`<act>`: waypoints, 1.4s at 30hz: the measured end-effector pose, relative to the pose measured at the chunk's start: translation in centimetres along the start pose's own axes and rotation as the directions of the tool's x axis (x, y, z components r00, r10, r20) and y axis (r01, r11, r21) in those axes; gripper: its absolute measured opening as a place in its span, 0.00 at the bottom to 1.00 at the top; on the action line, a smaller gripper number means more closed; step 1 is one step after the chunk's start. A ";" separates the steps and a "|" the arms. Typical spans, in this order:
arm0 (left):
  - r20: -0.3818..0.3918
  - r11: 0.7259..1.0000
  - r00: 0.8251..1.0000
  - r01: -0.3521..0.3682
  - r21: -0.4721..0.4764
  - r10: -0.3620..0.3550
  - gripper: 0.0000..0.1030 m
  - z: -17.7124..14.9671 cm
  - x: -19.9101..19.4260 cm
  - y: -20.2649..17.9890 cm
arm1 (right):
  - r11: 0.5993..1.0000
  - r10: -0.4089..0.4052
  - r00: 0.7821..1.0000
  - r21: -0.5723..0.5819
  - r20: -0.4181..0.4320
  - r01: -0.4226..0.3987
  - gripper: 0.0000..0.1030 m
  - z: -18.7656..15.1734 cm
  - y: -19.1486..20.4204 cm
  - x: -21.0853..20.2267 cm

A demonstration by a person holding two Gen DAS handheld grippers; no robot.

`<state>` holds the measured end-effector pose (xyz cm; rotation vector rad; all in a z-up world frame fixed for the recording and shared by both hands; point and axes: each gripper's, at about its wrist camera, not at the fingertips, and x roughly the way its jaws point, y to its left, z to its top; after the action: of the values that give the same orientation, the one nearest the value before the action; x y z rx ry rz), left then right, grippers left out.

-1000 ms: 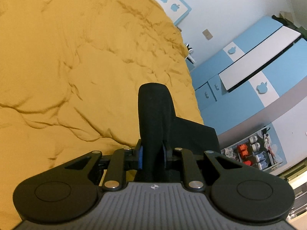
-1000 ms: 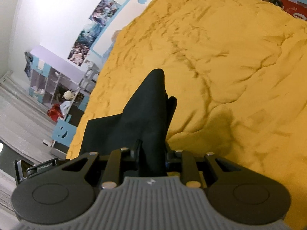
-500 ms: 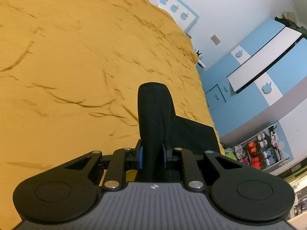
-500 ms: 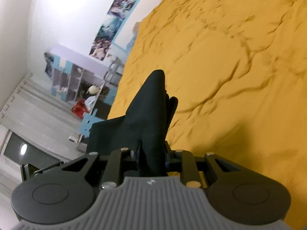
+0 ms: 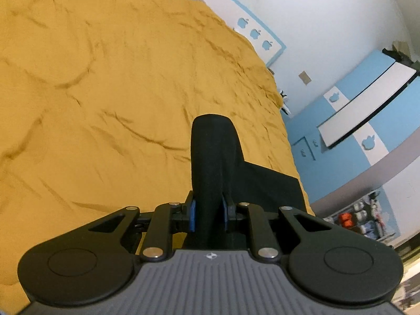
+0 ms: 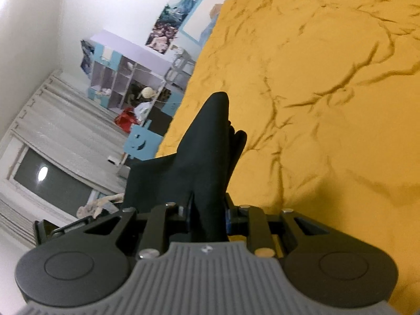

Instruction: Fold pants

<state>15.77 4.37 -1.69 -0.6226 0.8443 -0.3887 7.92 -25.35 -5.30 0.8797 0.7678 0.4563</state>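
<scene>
Left wrist view: the left gripper [image 5: 208, 216] is clenched on a bunched fold of the black pants [image 5: 214, 157]. The cloth fills the narrow gap between the blue-padded fingers [image 5: 193, 215], rises past them as a rounded hump, and spreads to the right as a flat black panel reaching toward the edge of the bed. Beneath lies a wrinkled mustard-yellow bedspread [image 5: 105, 92]. Beyond the bed's far edge stand a white wall and a blue-and-white wardrobe [image 5: 367, 120] with apple-shaped cutouts.

Right wrist view: the right gripper [image 6: 208, 216] is likewise closed to a narrow gap and grasps another bunched part of the pants [image 6: 207, 155]. Here the cloth stands up between the fingers as a pointed peak, with a smaller fold just to its right, and trails off to the left as a broad panel hanging past the bedspread [image 6: 328, 105]. To the left, past the bed, are a shelf unit [image 6: 123, 81], posters [image 6: 173, 13] on the wall, and a window [image 6: 50, 181] with pale curtains.
</scene>
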 end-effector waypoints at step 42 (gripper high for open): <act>-0.106 0.994 0.991 -0.072 0.086 0.081 0.23 0.3 14.6 2.5 | 0.939 -0.312 0.948 -0.132 0.069 0.319 0.09 6.1 -10.2 4.8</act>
<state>25.12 -1.61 -11.49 -0.4950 0.9495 -0.3880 16.14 -31.27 -13.17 0.6176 0.8063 0.2011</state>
